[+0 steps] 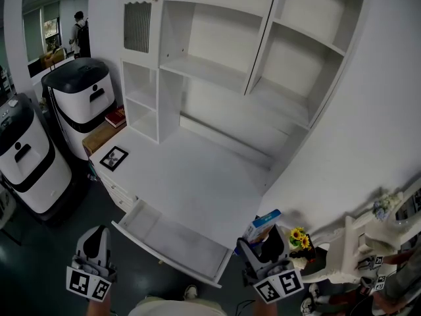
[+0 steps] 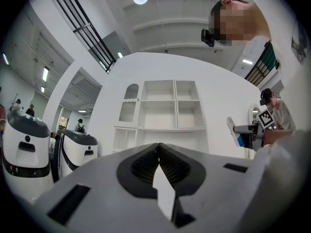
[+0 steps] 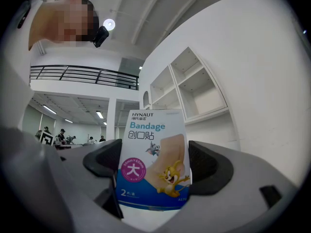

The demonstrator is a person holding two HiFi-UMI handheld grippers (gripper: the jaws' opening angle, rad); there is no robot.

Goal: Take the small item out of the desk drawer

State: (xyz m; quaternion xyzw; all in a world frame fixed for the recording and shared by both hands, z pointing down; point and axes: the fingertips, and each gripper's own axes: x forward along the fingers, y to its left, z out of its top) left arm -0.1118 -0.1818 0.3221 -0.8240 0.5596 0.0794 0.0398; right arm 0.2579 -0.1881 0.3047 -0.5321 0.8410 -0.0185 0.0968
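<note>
The white desk's drawer (image 1: 172,241) stands pulled open below the desktop, and its inside looks bare. My right gripper (image 1: 264,241) hovers just right of the drawer's right end, shut on a small blue and white bandage box (image 1: 263,225). In the right gripper view the box (image 3: 154,159) stands upright between the two dark pads (image 3: 211,166), pointing up at the shelves. My left gripper (image 1: 96,237) hangs left of the drawer over the dark floor. Its jaws (image 2: 158,148) meet at a point with nothing between them.
A white hutch with open shelves (image 1: 217,71) rises behind the desktop (image 1: 197,176). A small framed picture (image 1: 113,157) lies on the desk's left corner. Two white and black machines (image 1: 82,104) stand on the left. Sunflowers (image 1: 299,237) and a white chair (image 1: 358,242) are on the right.
</note>
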